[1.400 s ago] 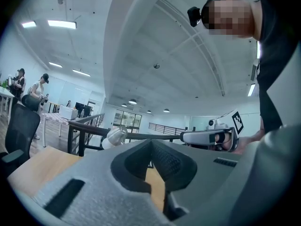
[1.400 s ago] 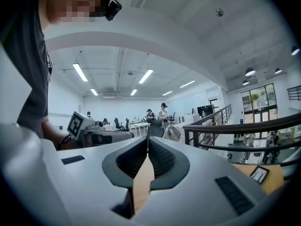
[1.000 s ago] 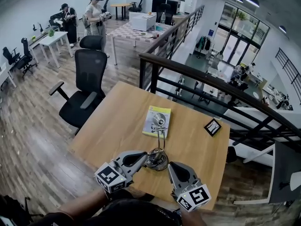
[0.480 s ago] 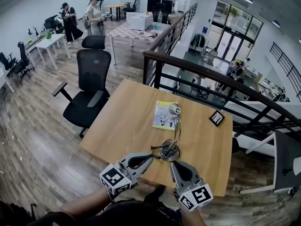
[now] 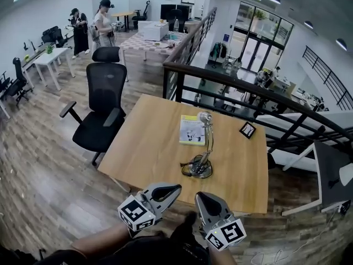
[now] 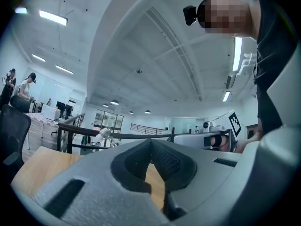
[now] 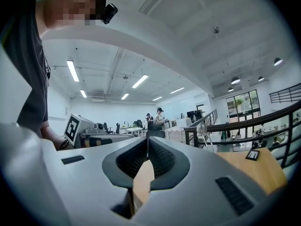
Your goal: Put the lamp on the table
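Lamp (image 5: pixel 202 160) upright on table (image 5: pixel 149 148); left gripper (image 5: pixel 175 189), right gripper (image 5: pixel 199 195) clenched empty, seemingly clear of it.

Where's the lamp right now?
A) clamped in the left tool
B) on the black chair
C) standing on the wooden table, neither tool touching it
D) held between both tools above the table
C: the lamp stands on the table, while the left tool and right tool are both shut, empty and apart from it at the near edge.
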Action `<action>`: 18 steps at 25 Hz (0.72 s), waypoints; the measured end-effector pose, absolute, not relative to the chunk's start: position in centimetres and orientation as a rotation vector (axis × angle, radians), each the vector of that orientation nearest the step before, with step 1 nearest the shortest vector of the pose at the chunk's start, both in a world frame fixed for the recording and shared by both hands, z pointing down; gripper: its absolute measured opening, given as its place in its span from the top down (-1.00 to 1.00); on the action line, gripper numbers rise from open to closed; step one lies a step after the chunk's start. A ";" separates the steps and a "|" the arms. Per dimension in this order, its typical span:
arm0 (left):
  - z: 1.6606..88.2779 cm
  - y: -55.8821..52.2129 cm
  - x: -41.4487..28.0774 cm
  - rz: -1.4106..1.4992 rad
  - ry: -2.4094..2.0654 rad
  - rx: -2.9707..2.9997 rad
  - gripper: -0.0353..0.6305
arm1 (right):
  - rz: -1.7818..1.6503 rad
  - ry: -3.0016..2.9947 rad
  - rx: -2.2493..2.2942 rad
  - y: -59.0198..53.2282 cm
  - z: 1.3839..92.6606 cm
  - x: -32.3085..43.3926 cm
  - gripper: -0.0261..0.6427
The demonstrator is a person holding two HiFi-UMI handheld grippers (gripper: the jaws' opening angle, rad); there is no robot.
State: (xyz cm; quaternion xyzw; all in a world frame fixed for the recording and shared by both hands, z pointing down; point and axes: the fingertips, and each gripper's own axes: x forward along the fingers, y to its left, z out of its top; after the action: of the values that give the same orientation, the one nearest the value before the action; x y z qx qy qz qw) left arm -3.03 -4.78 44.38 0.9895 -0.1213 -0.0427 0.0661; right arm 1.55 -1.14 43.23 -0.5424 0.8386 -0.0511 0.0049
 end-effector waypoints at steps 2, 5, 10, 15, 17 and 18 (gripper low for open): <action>44.3 -3.3 -3.5 -0.136 -0.337 2.988 0.87 | -0.158 2.610 -1.713 0.2 43.1 0.6 0.85; 44.2 -1.5 -4.1 -0.134 -0.302 2.985 0.87 | -0.151 2.587 -1.731 2.0 42.6 -0.7 0.85; 43.9 0.5 -5.3 -0.152 -0.277 2.981 0.87 | -0.145 2.581 -1.746 4.0 42.5 -2.3 0.86; 43.7 2.2 -5.0 -0.155 -0.268 2.969 0.87 | -0.133 2.593 -1.761 6.1 42.3 -2.7 0.88; 43.8 2.9 -4.6 -0.153 -0.256 2.971 0.87 | -0.130 2.586 -1.768 6.7 42.3 -2.4 0.88; 43.9 3.0 -4.4 -0.152 -0.255 2.970 0.87 | -0.141 2.576 -1.770 6.8 42.5 -2.3 0.88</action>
State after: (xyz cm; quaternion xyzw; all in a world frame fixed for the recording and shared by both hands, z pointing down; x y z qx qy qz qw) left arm -4.43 2.99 43.93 0.9920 -0.0852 -0.0509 0.0781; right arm -2.27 6.77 42.49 -0.5658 0.8233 -0.0450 0.0065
